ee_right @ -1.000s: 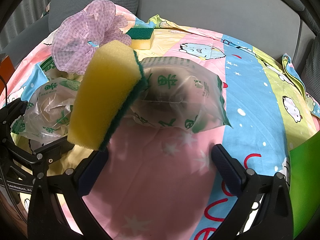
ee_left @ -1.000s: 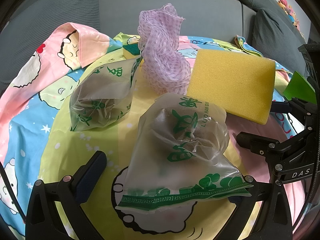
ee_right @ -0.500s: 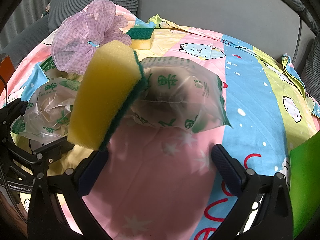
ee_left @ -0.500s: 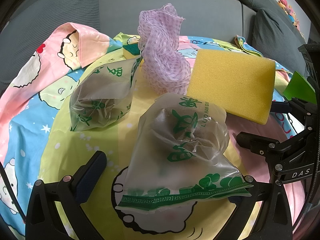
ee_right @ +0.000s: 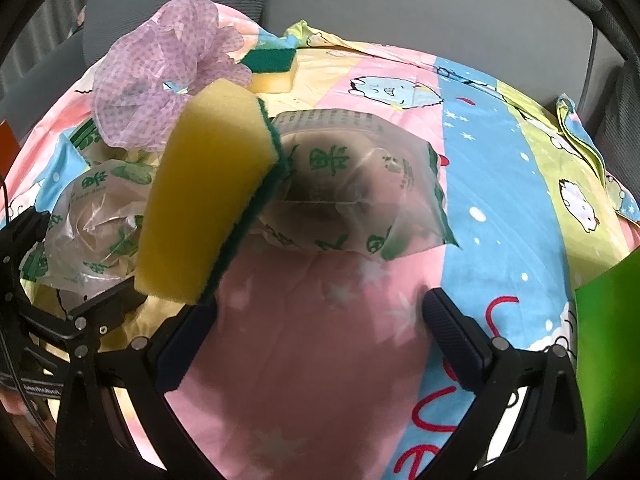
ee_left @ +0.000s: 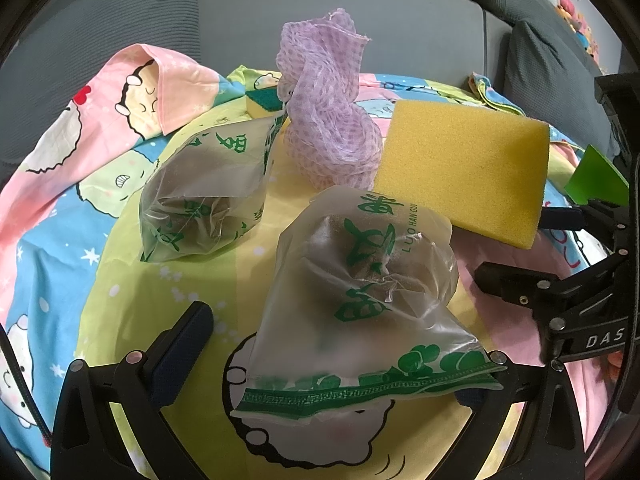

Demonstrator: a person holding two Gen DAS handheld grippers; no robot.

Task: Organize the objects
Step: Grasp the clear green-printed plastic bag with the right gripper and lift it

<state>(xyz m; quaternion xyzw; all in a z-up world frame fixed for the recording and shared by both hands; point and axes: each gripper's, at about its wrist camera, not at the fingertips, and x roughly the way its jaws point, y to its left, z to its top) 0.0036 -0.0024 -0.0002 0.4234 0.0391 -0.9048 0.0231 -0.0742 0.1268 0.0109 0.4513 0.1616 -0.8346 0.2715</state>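
While the left claw [ee_left: 332, 356] and the right claw [ee_right: 320, 332] both gape wide, gripping nothing, the yellow sponge [ee_right: 208, 200] leans by the right claw's left finger, beside the purple cloth [ee_right: 164, 80] and printed bags [ee_left: 360, 288].

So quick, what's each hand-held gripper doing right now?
Left hand-held gripper: open, jaws wide around the near plastic bag, not clamping it.
Right hand-held gripper: open; big sponge leans against its left finger.
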